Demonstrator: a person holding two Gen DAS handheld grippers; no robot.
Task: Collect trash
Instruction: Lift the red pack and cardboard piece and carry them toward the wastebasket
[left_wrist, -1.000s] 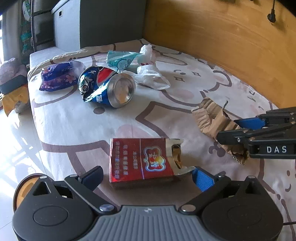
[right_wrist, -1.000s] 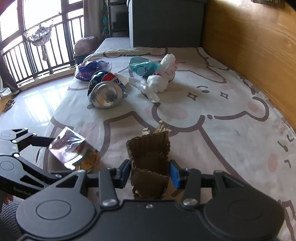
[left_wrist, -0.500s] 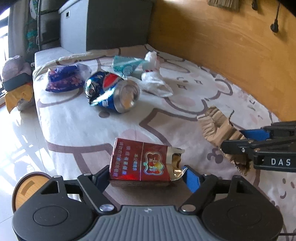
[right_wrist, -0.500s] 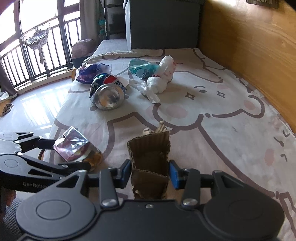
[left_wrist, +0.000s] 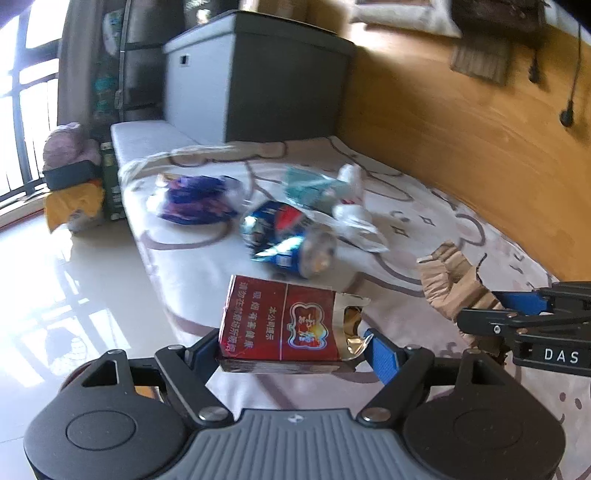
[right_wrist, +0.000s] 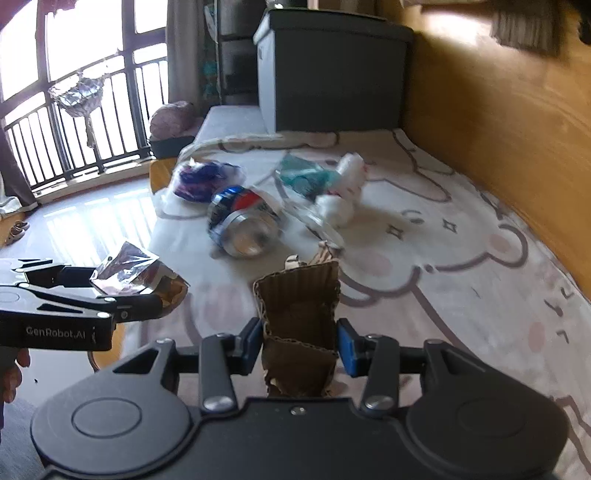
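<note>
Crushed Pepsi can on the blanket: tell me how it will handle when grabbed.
The crushed Pepsi can is probably light and empty. Lying on its side, it may roll if nudged. Its dented wall would likely buckle further under a claw, and the shiny metal could slip.

Bright daylight thru barred balcony window (right_wrist: 74, 74), blown out. Strong glare on glossy pale floor tiles (left_wrist: 74, 288). Motion blur across crushed blue soda can (left_wrist: 288, 240) & bg; near black gripper bodies sharp. Heavy fisheye bending at edges.
</note>
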